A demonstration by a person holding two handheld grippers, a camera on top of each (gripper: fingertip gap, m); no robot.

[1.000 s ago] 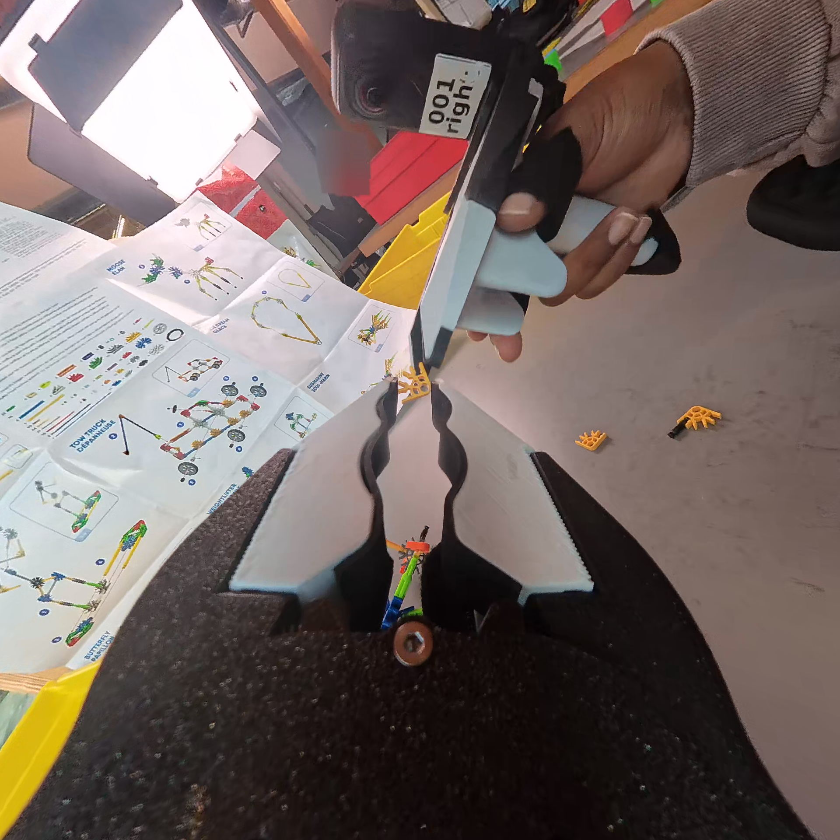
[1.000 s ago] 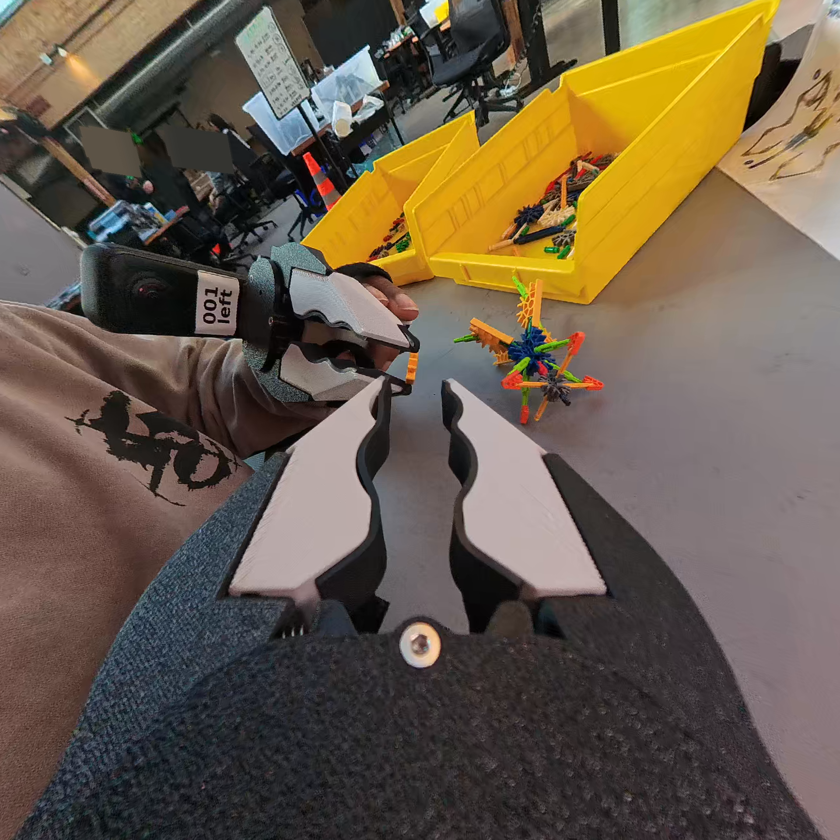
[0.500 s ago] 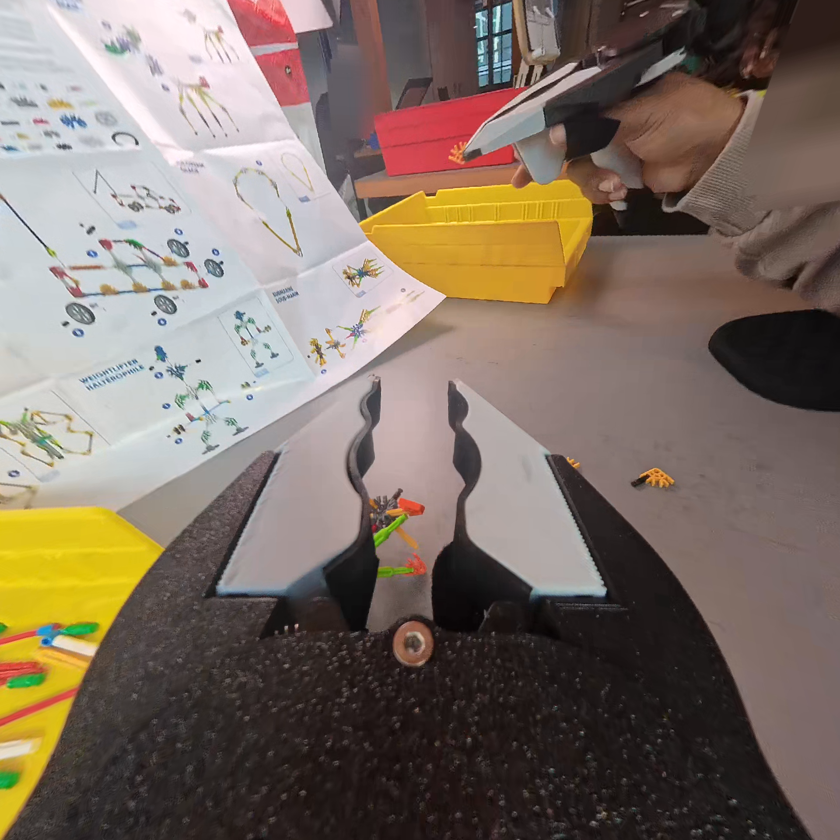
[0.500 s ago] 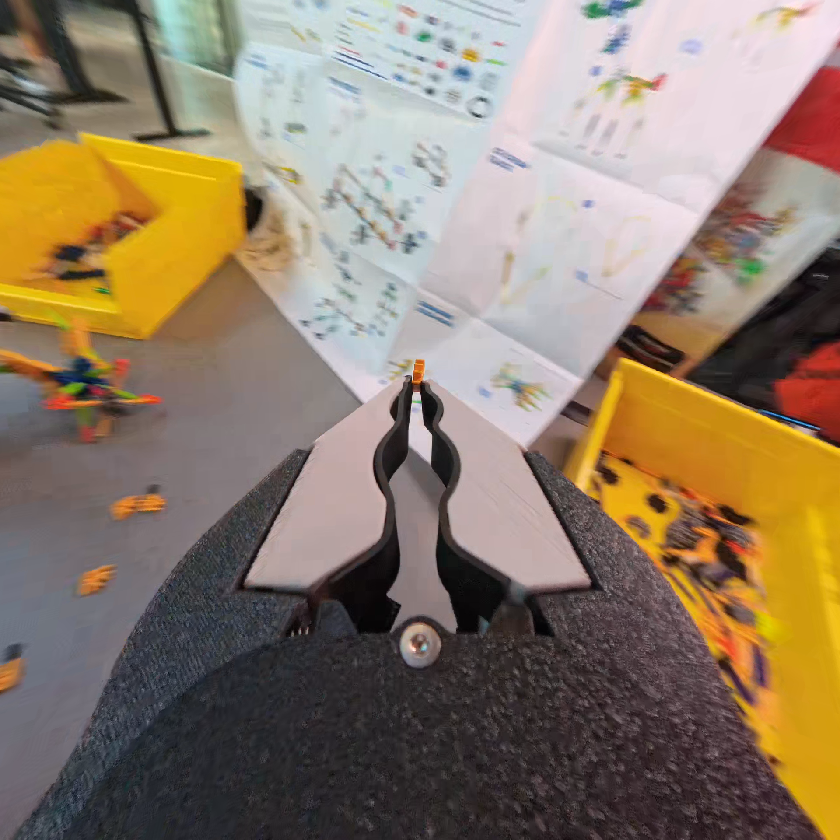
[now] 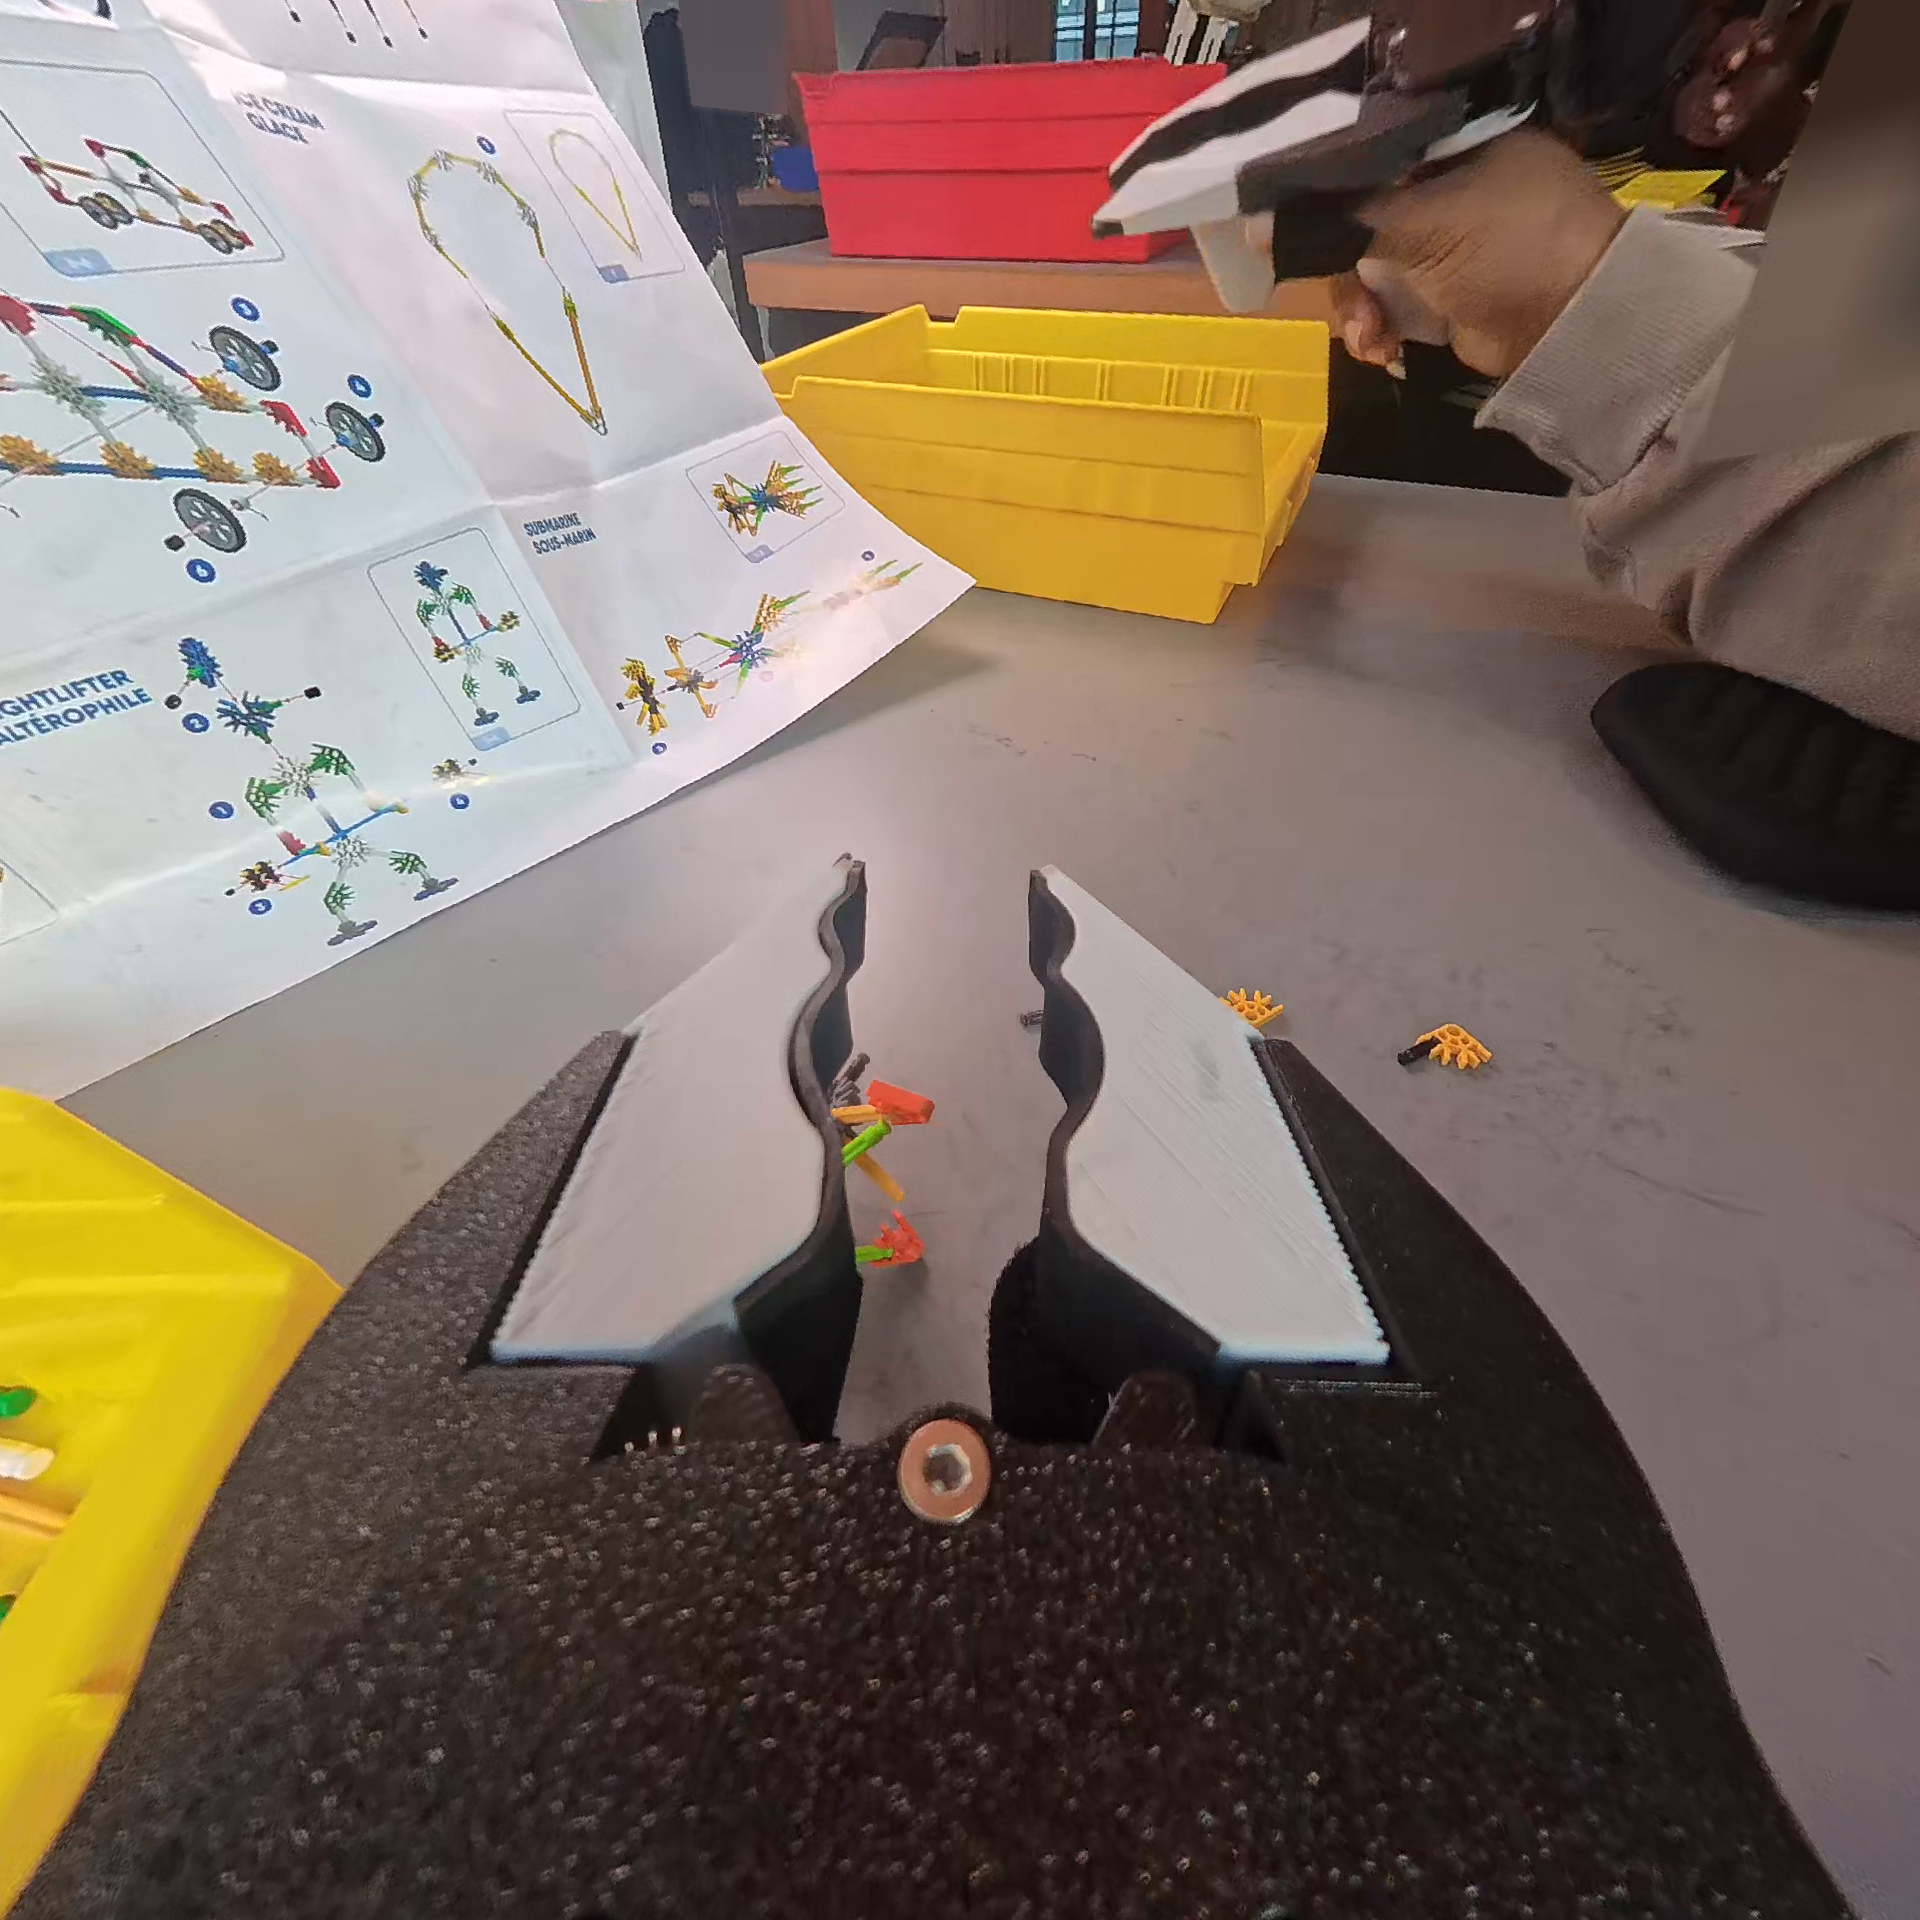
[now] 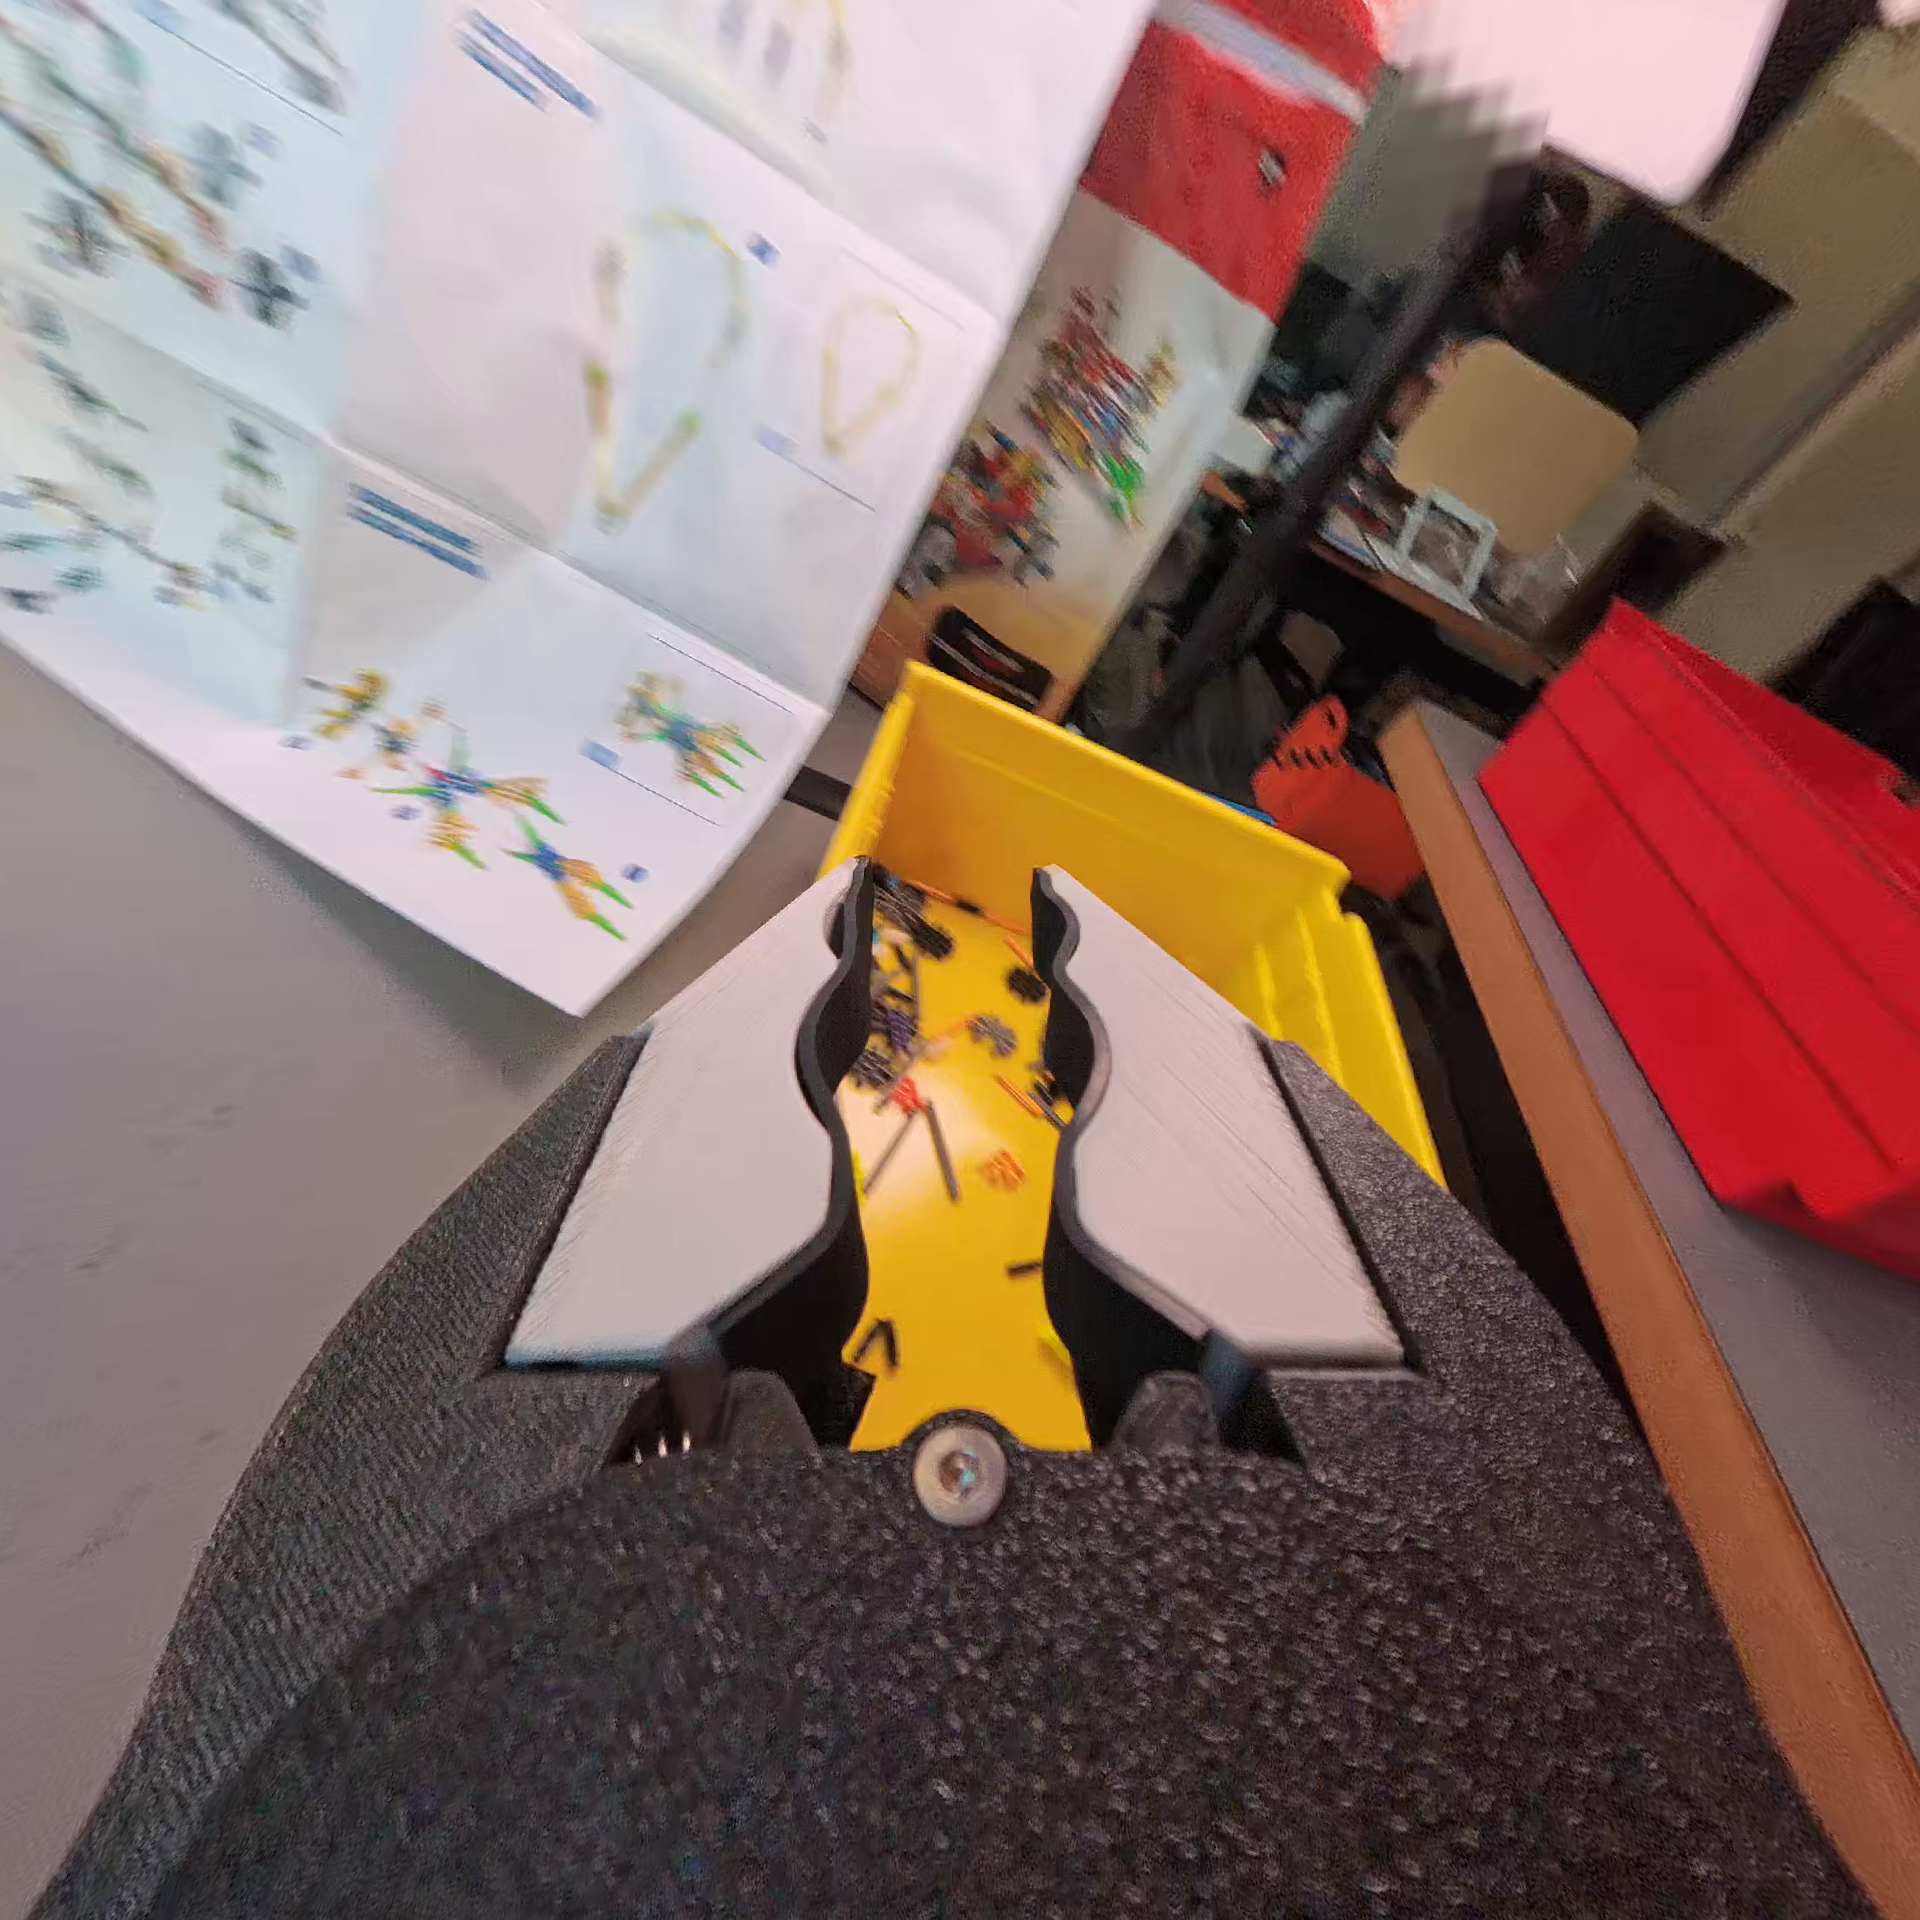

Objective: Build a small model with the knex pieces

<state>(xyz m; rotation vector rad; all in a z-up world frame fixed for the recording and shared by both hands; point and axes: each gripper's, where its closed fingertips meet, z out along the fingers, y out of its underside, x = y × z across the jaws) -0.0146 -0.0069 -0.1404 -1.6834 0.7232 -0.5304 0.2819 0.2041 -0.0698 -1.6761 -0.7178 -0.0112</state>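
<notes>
My left gripper [image 5: 945, 873] is open and empty, low over the grey table [image 5: 1143, 748]. A small toy assembly of green, orange and red rods [image 5: 883, 1127] lies on the table below the gap between my fingers, not gripped. My right gripper [image 6: 948, 878] is open and empty, hovering over a yellow bin [image 6: 1091, 831] that holds several small dark and orange parts. In the left wrist view, the right gripper [image 5: 1226, 177] shows at the upper right, held by a hand above that yellow bin [image 5: 1039, 468].
A large white instruction sheet [image 5: 364, 468] leans at the left; it also shows in the right wrist view [image 6: 416, 416]. Two yellow connectors [image 5: 1252, 1006] [image 5: 1449, 1044] lie on the table. Another yellow bin [image 5: 104, 1299] stands at the near left. Red bins [image 6: 1714, 935] sit on a bench to the right. The gap from one gripper's tips to the other's is roughly 40 cm.
My right gripper swung from the sheet to over the yellow bin and opened; the small orange piece it pinched half a second ago is no longer between its pads. My left gripper opened wider.
</notes>
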